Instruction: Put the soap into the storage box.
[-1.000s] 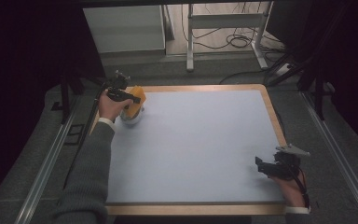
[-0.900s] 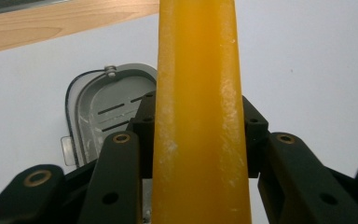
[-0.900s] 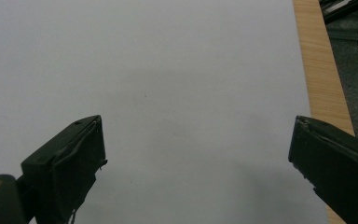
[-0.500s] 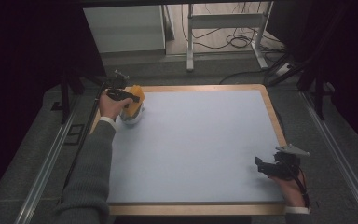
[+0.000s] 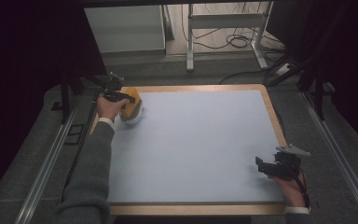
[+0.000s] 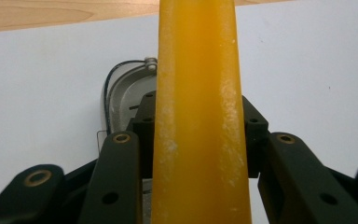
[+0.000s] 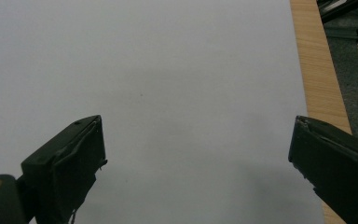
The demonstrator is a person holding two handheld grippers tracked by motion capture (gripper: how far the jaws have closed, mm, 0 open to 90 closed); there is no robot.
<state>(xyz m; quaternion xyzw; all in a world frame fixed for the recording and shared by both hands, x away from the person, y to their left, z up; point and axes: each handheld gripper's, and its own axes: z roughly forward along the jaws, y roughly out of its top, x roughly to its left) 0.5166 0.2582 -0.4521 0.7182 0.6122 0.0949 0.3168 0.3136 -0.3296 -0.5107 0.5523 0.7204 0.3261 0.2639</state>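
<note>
An orange-yellow object point(image 5: 131, 105) stands at the far left corner of the pale blue table top point(image 5: 196, 144); its smooth orange body point(image 6: 199, 112) rises between my left jaws. My left gripper point(image 5: 127, 99) is shut on it. Under and behind it lies a grey and white item with a dark rim point(image 6: 128, 91), seen as a white base point(image 5: 133, 118) in the high view. My right gripper point(image 5: 264, 168) rests near the table's right front edge, jaws wide apart, nothing between them point(image 7: 196, 154).
A wooden border point(image 5: 270, 109) frames the table top. Metal rails point(image 5: 51, 158) run along both sides. Beyond the far edge stand a white cabinet point(image 5: 123, 28) and a metal frame with cables point(image 5: 228, 37) on the floor.
</note>
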